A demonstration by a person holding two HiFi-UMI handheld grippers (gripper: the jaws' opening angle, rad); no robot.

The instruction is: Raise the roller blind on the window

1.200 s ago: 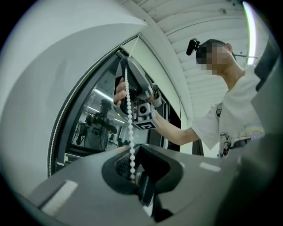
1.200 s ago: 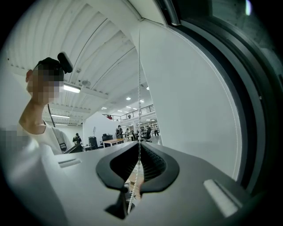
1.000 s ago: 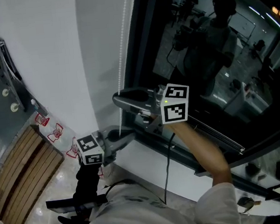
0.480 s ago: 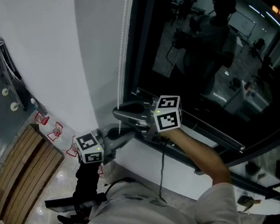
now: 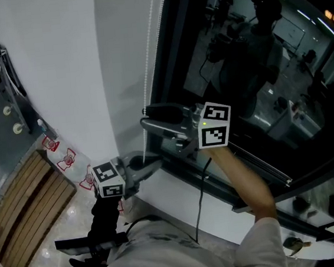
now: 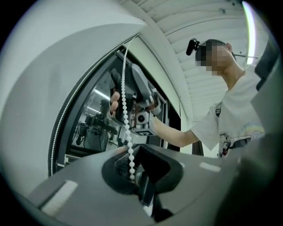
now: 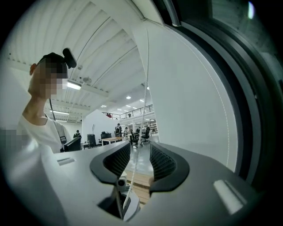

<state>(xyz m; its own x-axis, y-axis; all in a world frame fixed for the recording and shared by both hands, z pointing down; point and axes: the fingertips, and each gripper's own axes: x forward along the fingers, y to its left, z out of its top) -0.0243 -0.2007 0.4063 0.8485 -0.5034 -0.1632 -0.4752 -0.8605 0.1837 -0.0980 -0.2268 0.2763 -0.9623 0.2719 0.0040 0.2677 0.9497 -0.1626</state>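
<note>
While the bead chain hangs beside the window, it is clamped low by the closed jaws of the left gripper, right gripper jaws just opened, chain left loose between them.

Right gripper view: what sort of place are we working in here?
Probably a large open-plan office or workshop hall: desks and office chairs in the background, strip lights on a high ribbed ceiling, and a tall window with a bead chain beside it.
</note>
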